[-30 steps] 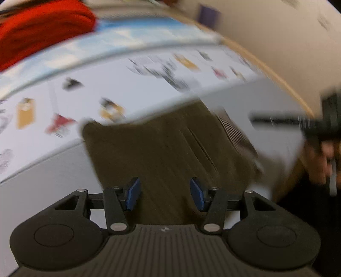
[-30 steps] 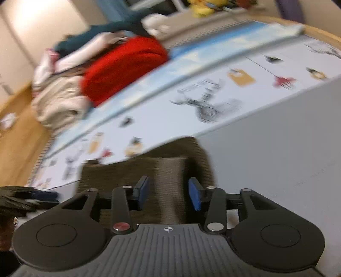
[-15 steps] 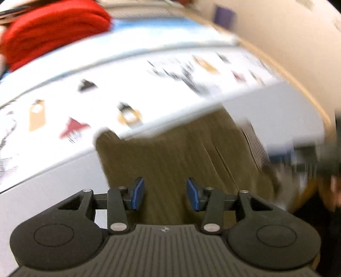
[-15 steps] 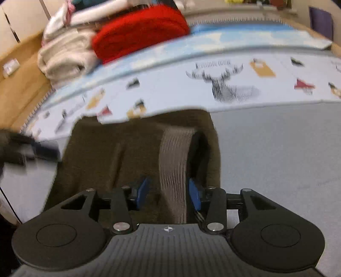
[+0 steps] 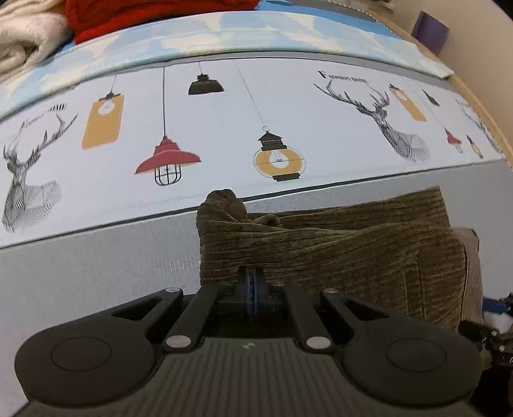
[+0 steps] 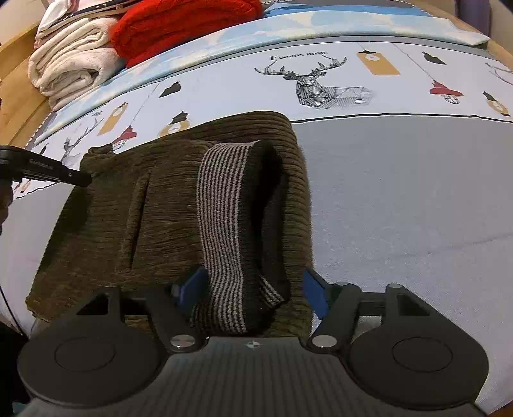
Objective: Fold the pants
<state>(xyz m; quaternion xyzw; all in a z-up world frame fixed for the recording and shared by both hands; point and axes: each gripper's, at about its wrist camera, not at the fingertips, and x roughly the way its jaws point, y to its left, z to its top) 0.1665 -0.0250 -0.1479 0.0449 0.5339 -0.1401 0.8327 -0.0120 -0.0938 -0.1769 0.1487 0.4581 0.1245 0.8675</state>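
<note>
Right wrist: jaws straddle (spread) pants (image 6: 179,205) waistband (image 6: 224,224).

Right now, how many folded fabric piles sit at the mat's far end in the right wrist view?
2: a red knitted pile and, left of it, a cream blanket pile. More may be cropped.

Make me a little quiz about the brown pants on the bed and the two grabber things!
1. True or false: the right gripper has its jaws open around the striped waistband.
2. Which gripper is shut at the edge of the brown pants: A) left gripper B) right gripper?
3. Fill in: the folded red blanket lies beside a ___ one.

Key
1. True; the jaws have just been opening, and the pads stand clear of the waistband.
2. A; its jaws have just closed.
3. Cream.
</note>
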